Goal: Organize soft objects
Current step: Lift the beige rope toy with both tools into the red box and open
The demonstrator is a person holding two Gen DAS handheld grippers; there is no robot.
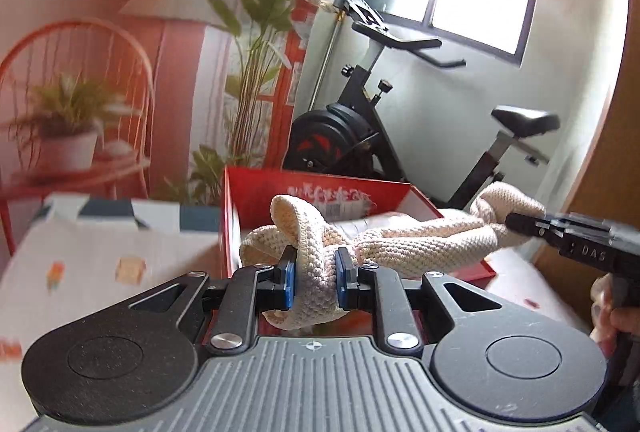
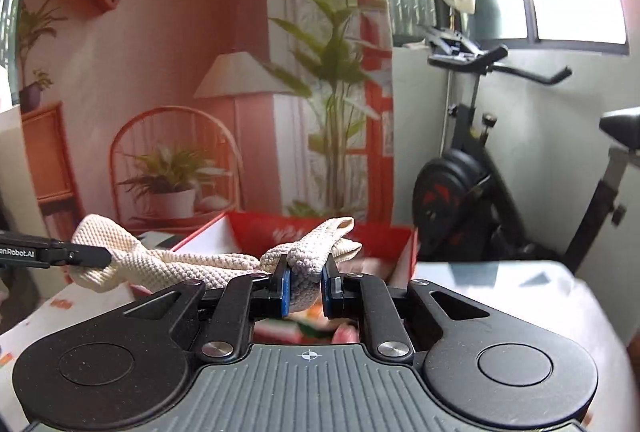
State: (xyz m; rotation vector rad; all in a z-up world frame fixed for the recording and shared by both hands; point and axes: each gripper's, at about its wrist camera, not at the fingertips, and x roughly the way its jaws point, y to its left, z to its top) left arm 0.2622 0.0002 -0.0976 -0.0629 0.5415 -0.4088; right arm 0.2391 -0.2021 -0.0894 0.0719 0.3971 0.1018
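Between the blue pads of the left tool (image 1: 316,280), low in the middle of the left wrist view, one end of a cream knitted cloth (image 1: 400,240) is pinched into a bunched loop. The right tool (image 2: 305,286) pinches the other end the same way, low centre of its own view. From each tool the cloth runs sideways to the other, hanging as a loose twisted rope above the open red box (image 1: 256,199), which stands on the counter (image 1: 100,272) just behind and below it.

Both grips sit near the very ends of the cloth, on rolled folds, so a hard pull apart could, I judge, drag an end out of the pads and drop it outside the box. The twist along the middle may also keep the cloth from laying flat if it is lowered as it is. The near wall of the box lies close under the sagging middle and could snag it.
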